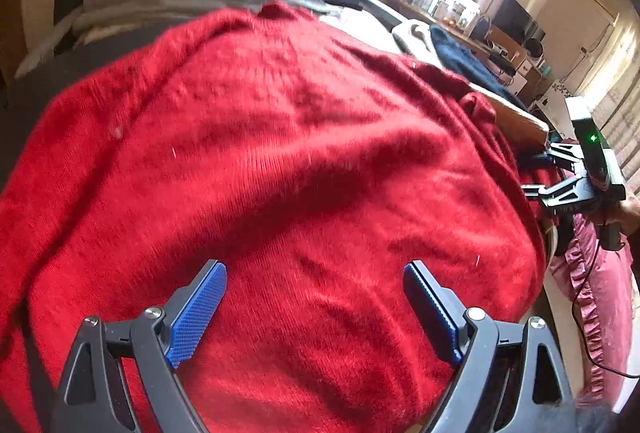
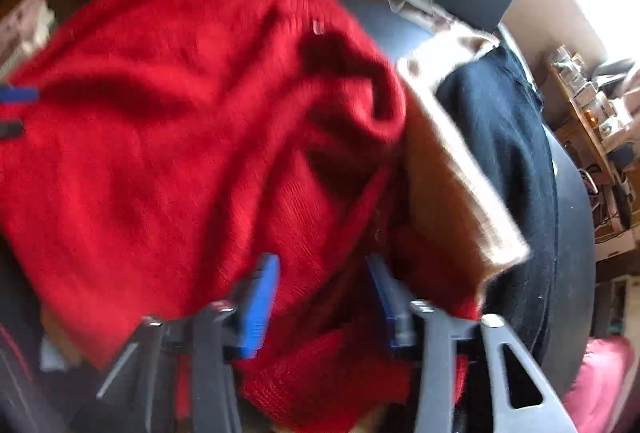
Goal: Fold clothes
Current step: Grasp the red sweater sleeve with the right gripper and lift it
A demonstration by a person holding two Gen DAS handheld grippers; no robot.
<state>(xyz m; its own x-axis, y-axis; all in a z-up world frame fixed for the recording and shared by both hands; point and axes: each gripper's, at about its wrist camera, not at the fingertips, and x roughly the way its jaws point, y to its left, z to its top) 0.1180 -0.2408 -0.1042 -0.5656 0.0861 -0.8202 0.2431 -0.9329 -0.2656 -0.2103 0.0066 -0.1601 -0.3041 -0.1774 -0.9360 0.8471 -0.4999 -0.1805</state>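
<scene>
- The red sweater (image 1: 280, 161) lies spread and rumpled across the surface, reaching from near to far.
- The left gripper (image 1: 316, 309) hovers over its near part, jaws wide, holding nothing.
- The right gripper (image 2: 324, 305) stands parted around a bunched right edge; the blur hides any grip.
- No neat fold shows; folding seems mostly left.

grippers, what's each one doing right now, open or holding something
Left gripper: open, jaws wide over the red sweater, holding nothing.
Right gripper: open, red sweater fabric between the jaws, not clamped.
</scene>
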